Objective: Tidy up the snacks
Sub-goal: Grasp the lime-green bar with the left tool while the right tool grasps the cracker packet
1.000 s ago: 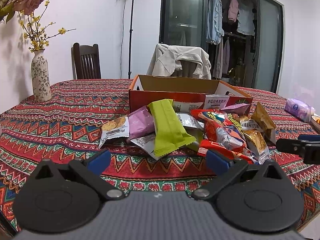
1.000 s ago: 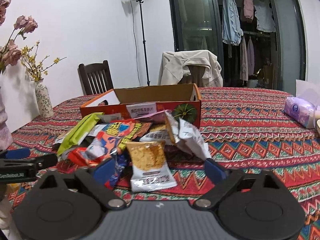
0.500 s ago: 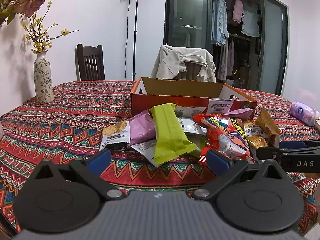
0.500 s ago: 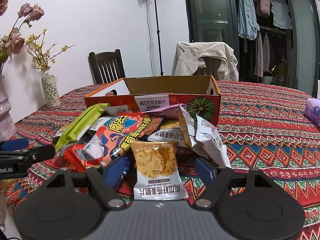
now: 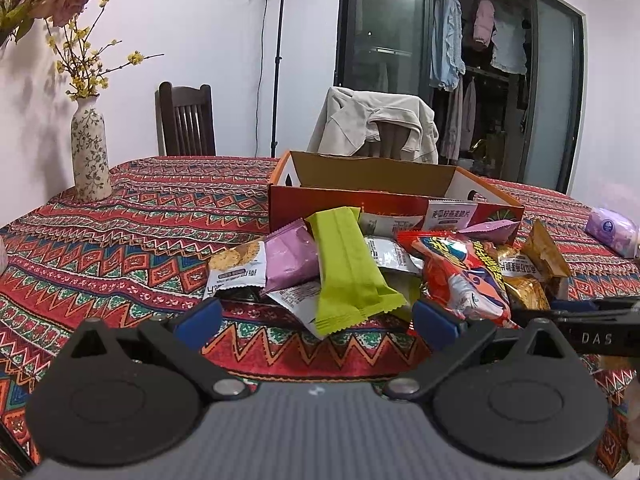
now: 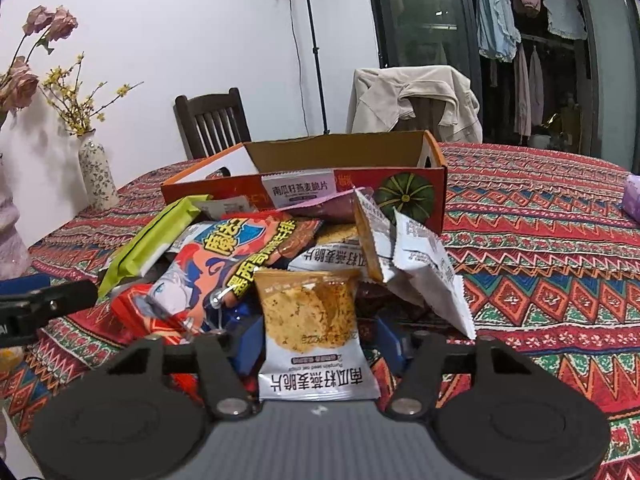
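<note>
My right gripper [image 6: 316, 344] has just been closing around the oat crisp packet [image 6: 310, 320], which lies between my blue fingers [image 6: 250, 346] at the near edge of the snack pile on the table [image 6: 540, 280]. I cannot tell whether the pads press it yet. Its long axis runs straight away from me toward the open cardboard box [image 6: 320, 168], and my left gripper [image 5: 316, 320] hangs spread and empty before the green wrapper [image 5: 348, 272].

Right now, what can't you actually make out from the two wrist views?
- Box interior: both views, its front wall hides any contents.
- Right gripper contact: right wrist view, the cracker packet sits between the fingers, which have just been closing; it covers their inner faces, so pressing is unclear.
- Snacks under the pile: red bag and green bar cover them.
- Right gripper in left wrist view: cut off by the right edge.
</note>
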Demonstrator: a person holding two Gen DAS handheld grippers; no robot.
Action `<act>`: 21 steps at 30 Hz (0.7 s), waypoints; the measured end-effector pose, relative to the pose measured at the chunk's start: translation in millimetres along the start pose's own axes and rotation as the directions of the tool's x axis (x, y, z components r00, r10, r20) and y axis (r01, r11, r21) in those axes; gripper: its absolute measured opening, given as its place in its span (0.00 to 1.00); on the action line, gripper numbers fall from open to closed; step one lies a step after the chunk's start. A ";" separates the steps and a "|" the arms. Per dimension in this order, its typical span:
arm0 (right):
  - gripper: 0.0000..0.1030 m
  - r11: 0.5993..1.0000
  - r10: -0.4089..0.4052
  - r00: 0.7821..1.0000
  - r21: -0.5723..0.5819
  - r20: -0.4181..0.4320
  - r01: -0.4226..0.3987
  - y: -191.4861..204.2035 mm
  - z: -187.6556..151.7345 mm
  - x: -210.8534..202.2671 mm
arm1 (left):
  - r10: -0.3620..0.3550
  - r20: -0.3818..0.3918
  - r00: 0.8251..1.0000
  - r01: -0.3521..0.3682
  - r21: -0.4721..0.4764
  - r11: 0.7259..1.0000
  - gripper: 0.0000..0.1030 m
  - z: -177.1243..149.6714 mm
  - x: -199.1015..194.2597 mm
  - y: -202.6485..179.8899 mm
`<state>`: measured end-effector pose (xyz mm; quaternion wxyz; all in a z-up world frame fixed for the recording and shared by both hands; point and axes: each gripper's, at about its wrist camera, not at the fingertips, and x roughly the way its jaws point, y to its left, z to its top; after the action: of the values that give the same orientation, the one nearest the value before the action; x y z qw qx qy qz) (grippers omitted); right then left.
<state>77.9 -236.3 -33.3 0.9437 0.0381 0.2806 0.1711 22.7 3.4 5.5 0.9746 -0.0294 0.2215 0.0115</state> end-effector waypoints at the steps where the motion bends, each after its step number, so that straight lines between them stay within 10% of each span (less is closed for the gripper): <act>1: 0.46 1.000 0.011 1.000 0.000 -0.008 -0.011 0.0 -0.3 1.0 | 0.000 -0.001 1.000 0.000 -0.002 1.000 1.00 0.6 0.4 0.5; 21: 0.38 0.999 -0.023 0.984 -0.018 0.176 0.027 11.3 20.4 -39.9 | 0.047 -0.082 0.996 -0.047 0.001 0.999 1.00 44.3 57.2 -7.3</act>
<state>54.3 -239.0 6.3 0.9671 0.0398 0.1950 0.1583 93.7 -0.6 21.1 0.9642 -0.0253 0.2620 0.0335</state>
